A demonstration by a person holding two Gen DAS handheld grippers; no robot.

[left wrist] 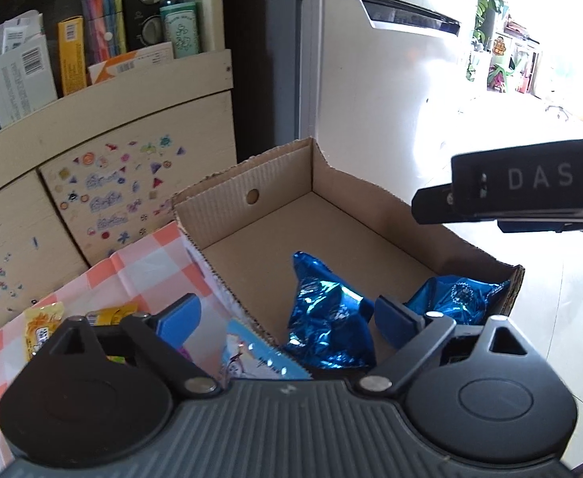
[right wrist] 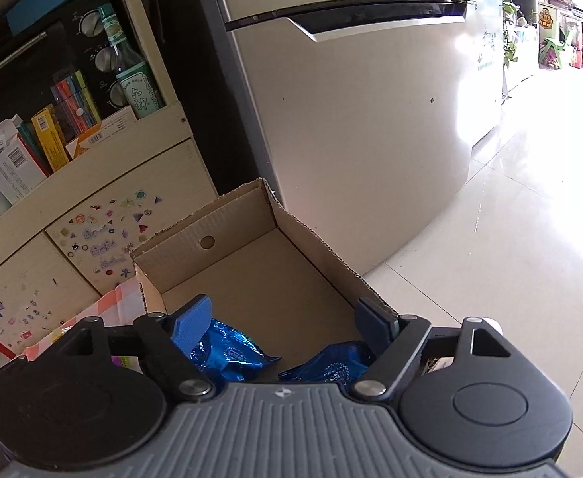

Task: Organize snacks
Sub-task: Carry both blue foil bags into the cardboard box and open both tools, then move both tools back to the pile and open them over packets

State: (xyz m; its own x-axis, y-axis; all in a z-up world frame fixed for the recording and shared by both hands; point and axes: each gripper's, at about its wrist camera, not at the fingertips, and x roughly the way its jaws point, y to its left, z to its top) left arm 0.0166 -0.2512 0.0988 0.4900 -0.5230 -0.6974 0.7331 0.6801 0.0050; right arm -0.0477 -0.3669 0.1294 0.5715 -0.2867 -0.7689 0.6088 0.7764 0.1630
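Two crinkled blue foil snack packets are lying at the near end of the open brown cardboard box. Both the left gripper and the right gripper are hanging spread and empty above them. Lifting straight clear is looking wisest, before reaching for the yellow packets on the orange-checked cloth. Gripper bodies are hiding the box's near wall.
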